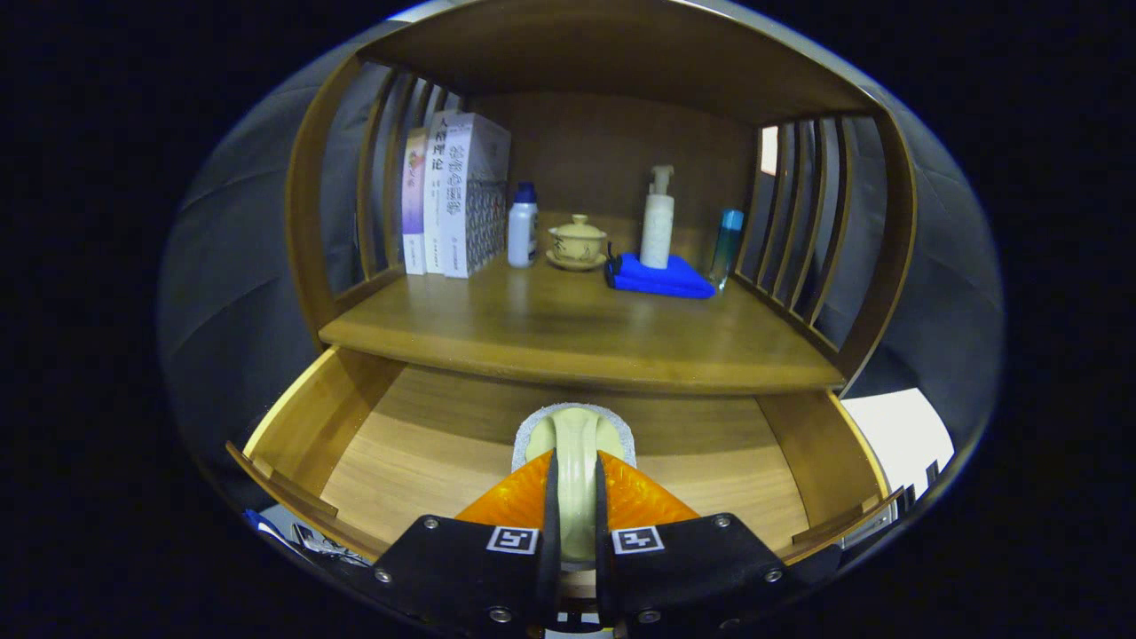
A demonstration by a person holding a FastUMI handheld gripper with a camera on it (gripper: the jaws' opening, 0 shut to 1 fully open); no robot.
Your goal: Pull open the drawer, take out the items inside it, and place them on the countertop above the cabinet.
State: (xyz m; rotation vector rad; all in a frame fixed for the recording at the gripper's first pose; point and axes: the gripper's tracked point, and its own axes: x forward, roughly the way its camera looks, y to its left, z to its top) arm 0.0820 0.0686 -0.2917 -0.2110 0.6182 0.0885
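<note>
Pulled-out light wooden drawer (373, 444) holds a pale green, handled scrubber with grey pad (575, 435); the orange-fingered gripper (575, 497) is clamped on its smooth handle, below the varnished wooden countertop (568, 328).

**A staged home corner inside a booth**

A wooden cabinet (577, 337) with slatted sides holds household things on its countertop: upright books (448, 200), a lidded teacup (578, 240), a pump bottle (658, 222), a folded blue cloth (661, 277). Dark fabric hangs around it like a booth wall.
</note>
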